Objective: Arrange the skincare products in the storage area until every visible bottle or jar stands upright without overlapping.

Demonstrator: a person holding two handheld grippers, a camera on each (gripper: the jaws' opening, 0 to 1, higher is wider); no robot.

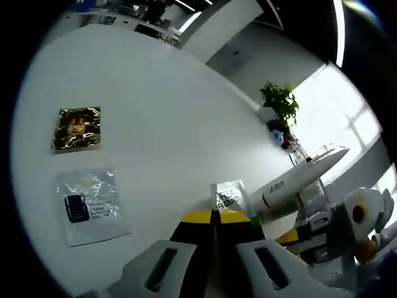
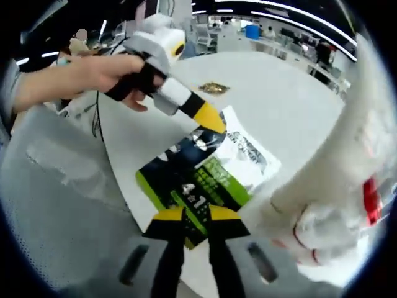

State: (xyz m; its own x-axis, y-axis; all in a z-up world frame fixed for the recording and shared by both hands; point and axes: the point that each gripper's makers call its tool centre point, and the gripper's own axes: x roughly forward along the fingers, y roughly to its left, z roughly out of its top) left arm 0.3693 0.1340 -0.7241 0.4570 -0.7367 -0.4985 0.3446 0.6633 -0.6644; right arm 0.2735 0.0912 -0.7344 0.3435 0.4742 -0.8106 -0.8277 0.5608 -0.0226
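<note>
While the right gripper (image 2: 197,218) pinches the near edge of a green-and-white sachet pack (image 2: 201,180) lying flat on the white counter (image 2: 291,93), its fingers nearly closed on it, the left gripper (image 1: 215,216) has fingers pressed together w/ nothing between. In the left gripper view, a clear sachet (image 1: 90,203) & dark gold-print packet (image 1: 77,128) lie flat, well apart.

Green-and-black sachet (image 2: 197,186) carried large white "4+1"; other print on it too small to read. Dark label (image 1: 77,208) on clear packet (image 1: 92,205) unreadable. Lettering on white pouch (image 1: 229,197) blurred, not legible.
</note>
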